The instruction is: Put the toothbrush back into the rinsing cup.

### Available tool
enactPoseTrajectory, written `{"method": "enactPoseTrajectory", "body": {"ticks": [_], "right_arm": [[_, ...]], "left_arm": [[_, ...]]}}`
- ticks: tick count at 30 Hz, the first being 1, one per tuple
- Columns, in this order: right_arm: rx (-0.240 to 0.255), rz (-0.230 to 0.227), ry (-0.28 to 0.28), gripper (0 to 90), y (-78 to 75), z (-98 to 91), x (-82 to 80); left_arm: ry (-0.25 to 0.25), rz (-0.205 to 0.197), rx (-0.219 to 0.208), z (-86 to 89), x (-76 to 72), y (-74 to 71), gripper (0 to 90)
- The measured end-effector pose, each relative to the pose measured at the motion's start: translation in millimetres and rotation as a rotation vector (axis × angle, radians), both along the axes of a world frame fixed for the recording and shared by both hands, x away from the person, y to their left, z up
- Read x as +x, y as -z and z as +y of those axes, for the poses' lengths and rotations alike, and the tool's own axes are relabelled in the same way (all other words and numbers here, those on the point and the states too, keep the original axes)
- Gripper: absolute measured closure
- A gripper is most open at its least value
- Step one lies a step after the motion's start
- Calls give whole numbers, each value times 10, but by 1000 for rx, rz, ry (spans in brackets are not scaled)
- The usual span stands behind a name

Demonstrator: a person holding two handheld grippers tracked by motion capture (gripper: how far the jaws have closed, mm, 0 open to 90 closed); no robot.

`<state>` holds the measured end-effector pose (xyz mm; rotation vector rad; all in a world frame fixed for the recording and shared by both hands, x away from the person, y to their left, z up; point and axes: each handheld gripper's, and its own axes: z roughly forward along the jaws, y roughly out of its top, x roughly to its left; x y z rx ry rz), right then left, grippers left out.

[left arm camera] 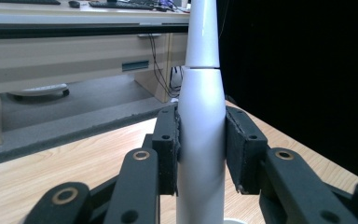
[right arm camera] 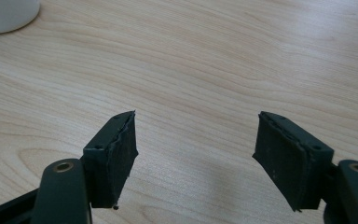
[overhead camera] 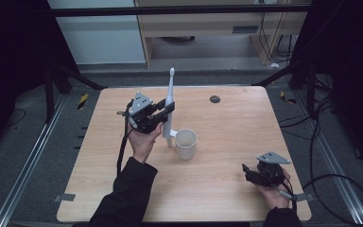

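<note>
Above the desk, left of centre: your left tool clamps a white electric toothbrush upright by its handle, pads tight on both sides, base just beside the white cup; near the front right corner, your right tool rests with its pads wide apart, holding nothing.

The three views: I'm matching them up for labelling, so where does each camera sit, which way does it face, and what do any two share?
High view: above the person's side, facing forward and down on the table; forearms, left gripper and right gripper show.
Left gripper view: along its jaws clamping the upright electric toothbrush, facing a desk beyond.
Right gripper view: down on wood between open jaws; cup at the corner.
Shared: toothbrush and cup appear from above too.
</note>
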<state>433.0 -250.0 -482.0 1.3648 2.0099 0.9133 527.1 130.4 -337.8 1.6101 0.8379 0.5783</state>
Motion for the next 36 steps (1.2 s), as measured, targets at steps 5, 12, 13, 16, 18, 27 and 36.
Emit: {"method": "enactPoseTrajectory", "body": {"ticks": [5,12,13,16,18,27,36], "right_arm": [[3,0,0,293,-1,-1,0],[4,1,-1,293,1,-5,3],[6,2,1,293,0,-4,1],[9,2,2,294,1,-5,0],[9,2,0,293,4,-5,2],[8,-1,-1,297,4,-6,2],[6,4,-5,296,9,-1,3]], "left_arm": [[16,-6,-3,-92,6,-14,666],[34,-4,-4,-208,38,10,666],[37,0,-6,-227,47,16,667],[44,0,-5,-267,56,29,666],[49,0,0,-298,61,40,666],[63,9,12,-398,94,104,667],[78,27,20,-456,122,197,666]]}}
